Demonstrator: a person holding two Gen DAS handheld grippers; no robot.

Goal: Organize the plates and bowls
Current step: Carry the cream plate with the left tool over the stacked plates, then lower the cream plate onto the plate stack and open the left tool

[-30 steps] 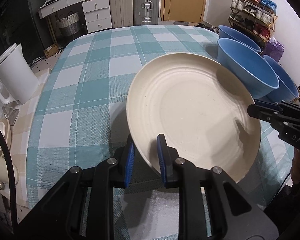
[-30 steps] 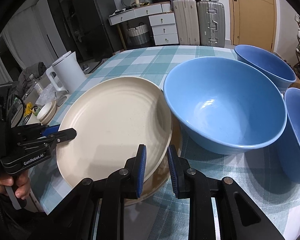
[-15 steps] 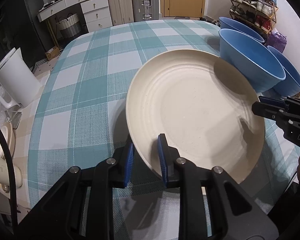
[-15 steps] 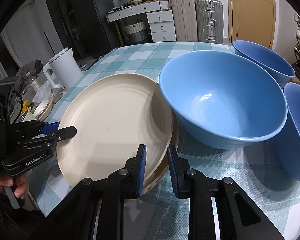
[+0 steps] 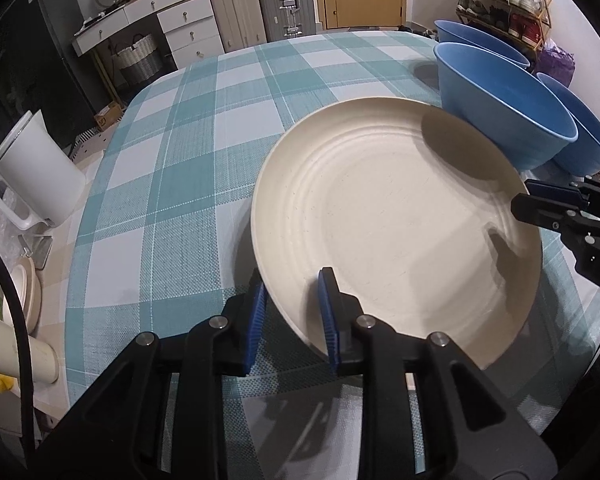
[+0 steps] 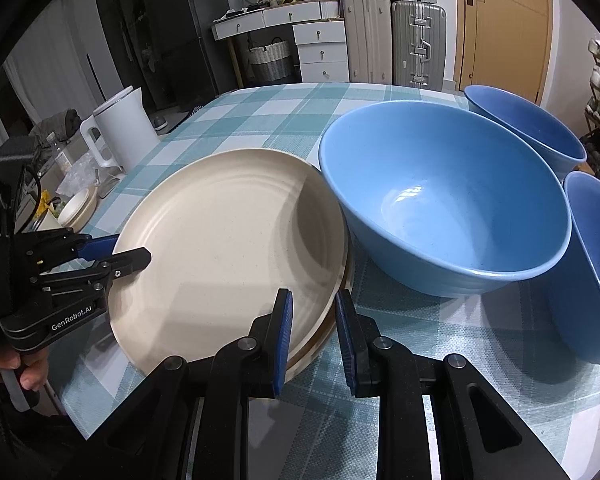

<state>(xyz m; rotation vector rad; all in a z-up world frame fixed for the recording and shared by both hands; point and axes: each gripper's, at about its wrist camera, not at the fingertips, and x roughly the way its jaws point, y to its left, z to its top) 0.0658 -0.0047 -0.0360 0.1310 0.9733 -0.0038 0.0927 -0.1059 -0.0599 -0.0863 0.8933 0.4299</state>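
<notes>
Cream ridged plate [image 5: 400, 216] spans both tools' jaws.

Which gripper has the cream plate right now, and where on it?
Both: the left gripper and the right gripper straddle opposite rim edges of the cream plate; whether either clamps is unclear.

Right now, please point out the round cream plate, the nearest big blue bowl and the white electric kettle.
round cream plate [image 5: 400, 232], left wrist view, its centre.
nearest big blue bowl [image 6: 444, 200], right wrist view, inner wall.
white electric kettle [image 6: 120, 136], right wrist view, its body.
</notes>
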